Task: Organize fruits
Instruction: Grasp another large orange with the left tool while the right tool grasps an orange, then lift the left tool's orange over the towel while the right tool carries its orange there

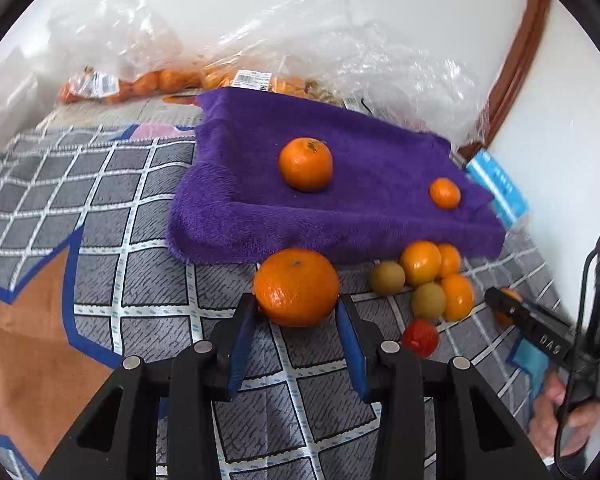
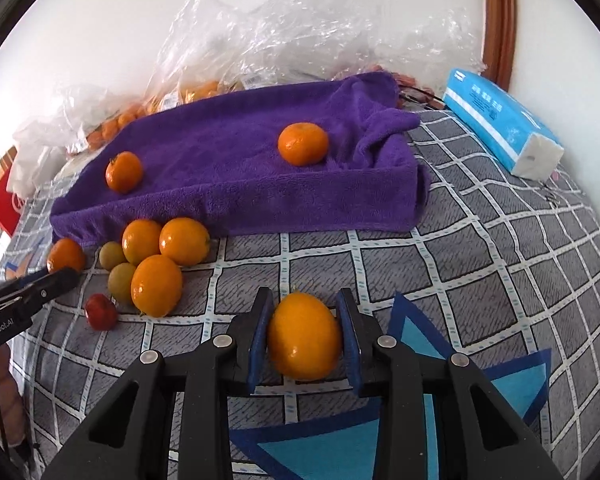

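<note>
fruits sit pinched in both tools, a tangerine in the left gripper and an orange in the right gripper; lift each slowly, then place gently on the purple towel.

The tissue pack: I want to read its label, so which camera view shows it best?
The right wrist view. There the blue tissue pack lies whole and unblocked on the checked cover, right of the purple towel. The left wrist view shows only a blurred, partial strip of it behind the towel's corner.
</note>
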`<action>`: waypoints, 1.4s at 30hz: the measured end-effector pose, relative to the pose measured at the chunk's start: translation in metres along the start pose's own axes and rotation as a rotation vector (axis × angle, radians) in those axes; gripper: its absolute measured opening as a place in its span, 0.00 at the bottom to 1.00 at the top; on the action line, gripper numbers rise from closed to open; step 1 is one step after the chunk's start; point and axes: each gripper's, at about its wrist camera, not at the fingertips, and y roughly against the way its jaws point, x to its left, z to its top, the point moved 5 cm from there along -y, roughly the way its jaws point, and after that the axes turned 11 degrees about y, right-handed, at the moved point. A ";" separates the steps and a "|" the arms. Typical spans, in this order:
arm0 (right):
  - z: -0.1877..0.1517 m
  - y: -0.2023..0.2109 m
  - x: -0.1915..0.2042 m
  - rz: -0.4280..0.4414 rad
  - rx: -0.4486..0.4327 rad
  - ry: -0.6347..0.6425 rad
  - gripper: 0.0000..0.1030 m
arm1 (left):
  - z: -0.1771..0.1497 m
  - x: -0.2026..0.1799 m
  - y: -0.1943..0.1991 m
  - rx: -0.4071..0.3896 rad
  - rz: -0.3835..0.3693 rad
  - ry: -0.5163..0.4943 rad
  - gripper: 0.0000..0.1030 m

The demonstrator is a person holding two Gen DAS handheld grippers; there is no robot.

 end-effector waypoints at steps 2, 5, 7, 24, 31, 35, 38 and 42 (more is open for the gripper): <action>-0.001 0.002 -0.004 -0.004 -0.007 -0.020 0.32 | 0.001 0.005 0.002 -0.007 -0.029 0.038 0.37; 0.000 0.004 -0.003 -0.024 -0.017 -0.013 0.31 | 0.001 0.004 0.005 -0.023 -0.041 0.039 0.36; 0.001 0.006 0.000 -0.024 -0.026 0.006 0.31 | 0.001 0.002 0.006 -0.030 -0.048 0.028 0.36; -0.011 0.005 0.007 -0.084 0.029 0.079 0.34 | 0.008 -0.009 -0.009 -0.021 0.045 0.017 0.38; -0.011 0.004 0.009 -0.094 0.030 0.099 0.31 | 0.007 -0.002 -0.005 -0.018 -0.013 0.067 0.38; -0.011 0.003 0.009 -0.087 0.029 0.100 0.32 | 0.009 0.009 0.000 -0.052 -0.010 0.137 0.38; -0.011 0.003 0.009 -0.081 0.028 0.099 0.32 | 0.009 0.010 0.000 -0.053 -0.009 0.146 0.38; -0.010 0.002 0.010 -0.100 0.030 0.109 0.32 | 0.010 0.002 0.002 -0.062 -0.045 0.112 0.38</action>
